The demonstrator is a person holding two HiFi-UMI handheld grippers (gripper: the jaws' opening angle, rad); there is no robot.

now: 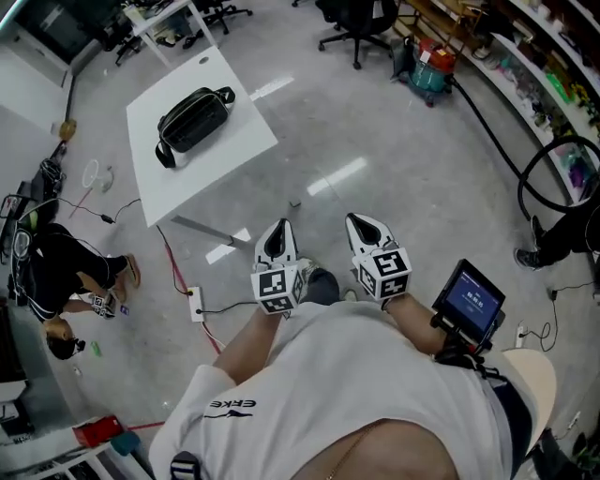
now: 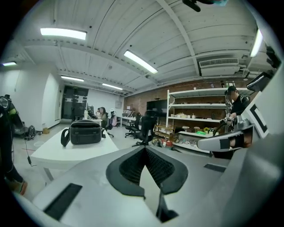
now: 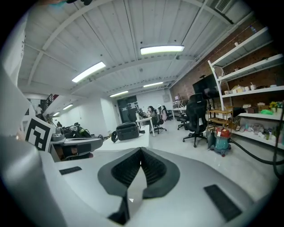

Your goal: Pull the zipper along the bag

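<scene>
Black bag (image 1: 194, 120) lies on white tabletop (image 1: 230, 75), strap loop at 1 end; zipper too small to make out. Bag well apart from the 2 grippers, open floor (image 1: 375, 159) between. Left gripper (image 1: 277, 232): jaws together at tips, nothing between them. Right gripper (image 1: 362, 225): jaws fully closed, empty. Both held side by side close to person's torso, pointing out toward tabletop. Office chair (image 1: 361, 21) and red vacuum (image 1: 433, 64) stand beyond.

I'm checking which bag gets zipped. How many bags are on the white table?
1. The black bag lies near the middle of the white table, with its strap looped at one end. No second bag shows in any view, though the far side of the bag is hidden.
</scene>
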